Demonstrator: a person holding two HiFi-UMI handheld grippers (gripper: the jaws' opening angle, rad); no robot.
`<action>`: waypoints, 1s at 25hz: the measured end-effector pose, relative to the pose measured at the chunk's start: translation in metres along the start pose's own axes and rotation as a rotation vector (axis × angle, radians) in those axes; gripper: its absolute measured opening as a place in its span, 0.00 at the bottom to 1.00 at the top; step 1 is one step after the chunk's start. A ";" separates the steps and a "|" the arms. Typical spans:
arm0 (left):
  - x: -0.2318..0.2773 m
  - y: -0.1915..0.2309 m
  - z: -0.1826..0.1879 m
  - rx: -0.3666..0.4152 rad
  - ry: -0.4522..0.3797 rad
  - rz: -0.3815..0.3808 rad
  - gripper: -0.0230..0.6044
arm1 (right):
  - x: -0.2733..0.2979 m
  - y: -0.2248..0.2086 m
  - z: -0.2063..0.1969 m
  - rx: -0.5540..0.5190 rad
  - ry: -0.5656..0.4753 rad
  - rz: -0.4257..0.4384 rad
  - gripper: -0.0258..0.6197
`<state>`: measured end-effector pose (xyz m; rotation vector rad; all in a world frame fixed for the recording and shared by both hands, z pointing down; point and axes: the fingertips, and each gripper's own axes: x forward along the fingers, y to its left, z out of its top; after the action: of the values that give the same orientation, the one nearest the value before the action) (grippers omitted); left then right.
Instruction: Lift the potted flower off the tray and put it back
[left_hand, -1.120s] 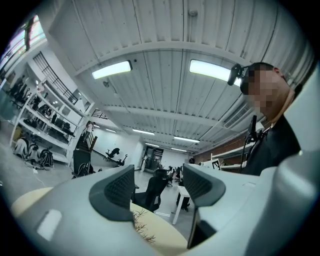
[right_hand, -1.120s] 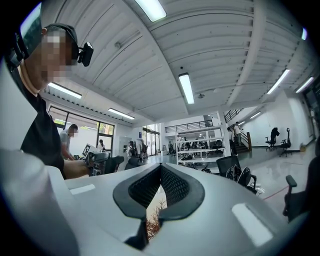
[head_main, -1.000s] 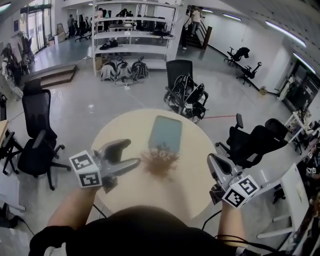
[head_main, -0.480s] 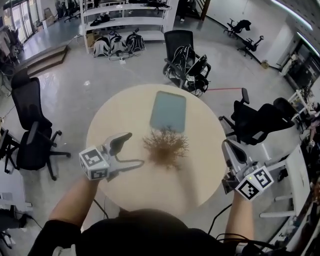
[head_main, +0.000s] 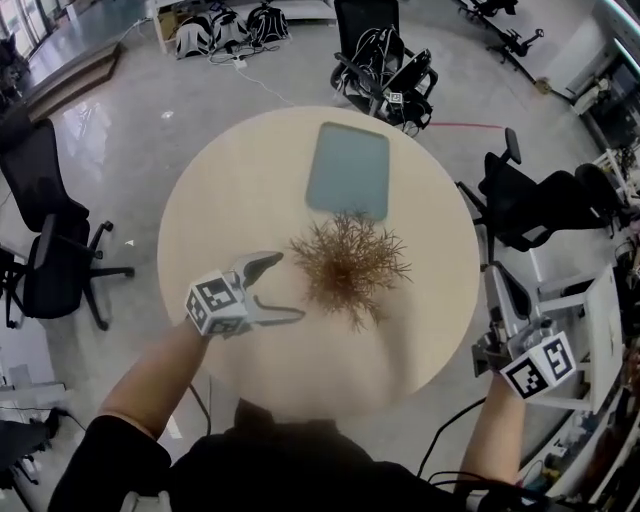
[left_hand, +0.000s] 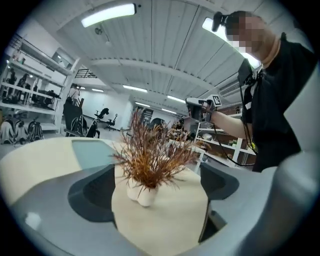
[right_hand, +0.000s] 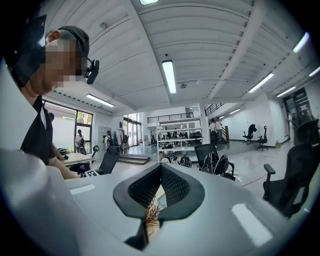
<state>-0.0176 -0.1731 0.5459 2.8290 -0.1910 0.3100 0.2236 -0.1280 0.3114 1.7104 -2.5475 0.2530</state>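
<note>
The potted flower (head_main: 350, 262), a brown dried tuft in a small white pot (left_hand: 142, 194), stands on the round beige table (head_main: 230, 190), just off the near edge of the blue-grey tray (head_main: 347, 170). The tray (left_hand: 92, 152) holds nothing. My left gripper (head_main: 287, 290) is low over the table at the plant's left, pointing at it. It is open, its jaws have just been opening, and the pot sits a little beyond the tips, untouched. My right gripper (head_main: 498, 280) hangs past the table's right edge, shut with nothing in it. The plant (right_hand: 151, 216) shows through its narrow slit.
Black office chairs stand around the table: one at the left (head_main: 45, 265), one at the right (head_main: 540, 205), one beyond the far edge (head_main: 385, 55). A white desk (head_main: 600, 320) is close to my right gripper. Bags lie on the floor at the back (head_main: 225, 25).
My left gripper has dropped down to the tabletop beside the plant and spread its jaws wider. My right gripper has sunk and drifted right, past the table's edge. The head view now looks further down.
</note>
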 end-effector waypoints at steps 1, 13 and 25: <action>0.005 0.003 -0.013 -0.005 0.019 -0.007 0.85 | 0.002 -0.001 -0.007 0.003 0.007 -0.001 0.06; 0.078 0.029 -0.094 0.118 0.202 -0.060 0.86 | 0.016 -0.008 -0.083 0.041 0.091 -0.006 0.06; 0.137 0.033 -0.109 0.235 0.250 -0.187 0.87 | 0.007 -0.019 -0.109 0.044 0.118 -0.019 0.06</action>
<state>0.0891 -0.1859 0.6880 2.9703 0.1724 0.6775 0.2344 -0.1232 0.4216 1.6801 -2.4582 0.3995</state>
